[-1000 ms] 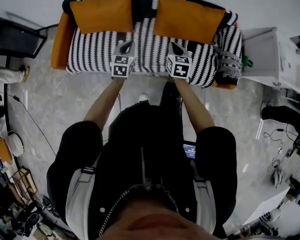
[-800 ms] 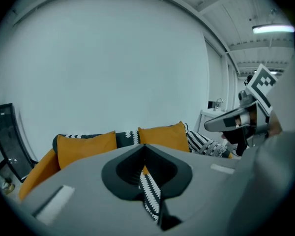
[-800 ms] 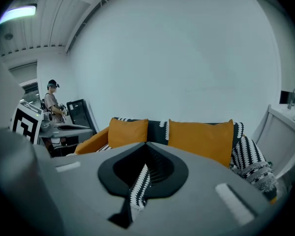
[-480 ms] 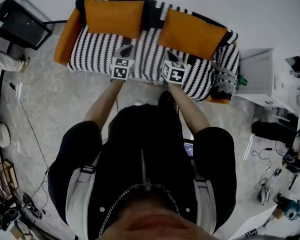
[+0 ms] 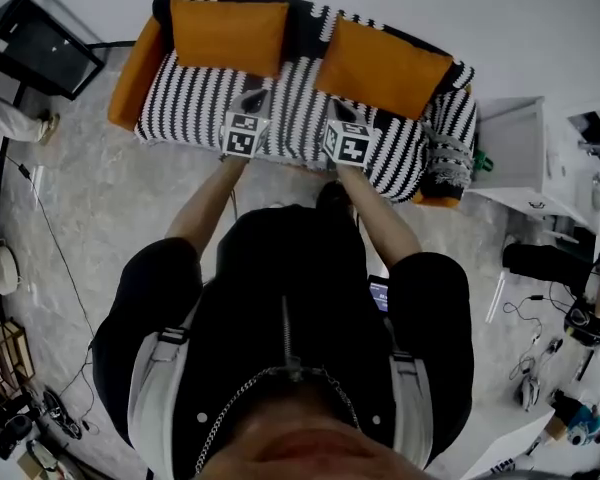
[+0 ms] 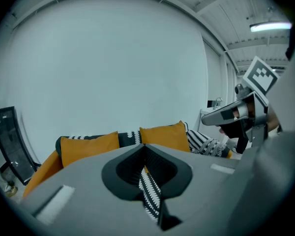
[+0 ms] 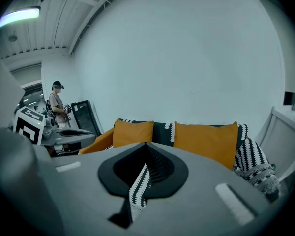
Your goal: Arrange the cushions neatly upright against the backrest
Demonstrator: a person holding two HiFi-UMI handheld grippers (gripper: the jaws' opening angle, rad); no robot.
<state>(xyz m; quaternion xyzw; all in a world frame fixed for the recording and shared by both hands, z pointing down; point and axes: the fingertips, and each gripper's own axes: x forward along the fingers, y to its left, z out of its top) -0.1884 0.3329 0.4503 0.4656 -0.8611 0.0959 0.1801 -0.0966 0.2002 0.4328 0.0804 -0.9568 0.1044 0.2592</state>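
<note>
Two orange cushions stand upright against the backrest of a black-and-white striped sofa (image 5: 300,108): the left cushion (image 5: 228,34) (image 6: 88,147) (image 7: 132,132) and the right cushion (image 5: 382,66) (image 6: 162,135) (image 7: 206,139). My left gripper (image 5: 254,99) (image 6: 146,163) hovers over the seat's front, shut, with nothing in it. My right gripper (image 5: 340,106) (image 7: 146,166) hangs beside it over the seat, also shut and empty. Only the striped seat shows through the slit between each pair of jaws. Neither gripper touches a cushion.
A folded striped blanket (image 5: 448,158) (image 7: 255,166) lies at the sofa's right end. A white cabinet (image 5: 515,143) stands right of the sofa, a black screen (image 5: 35,48) to its left. Cables run over the floor. A person (image 7: 57,104) stands far left.
The head view shifted and tilted a little during the first half second. Both grippers stayed shut over the seat's front, and the cushions have not moved.
</note>
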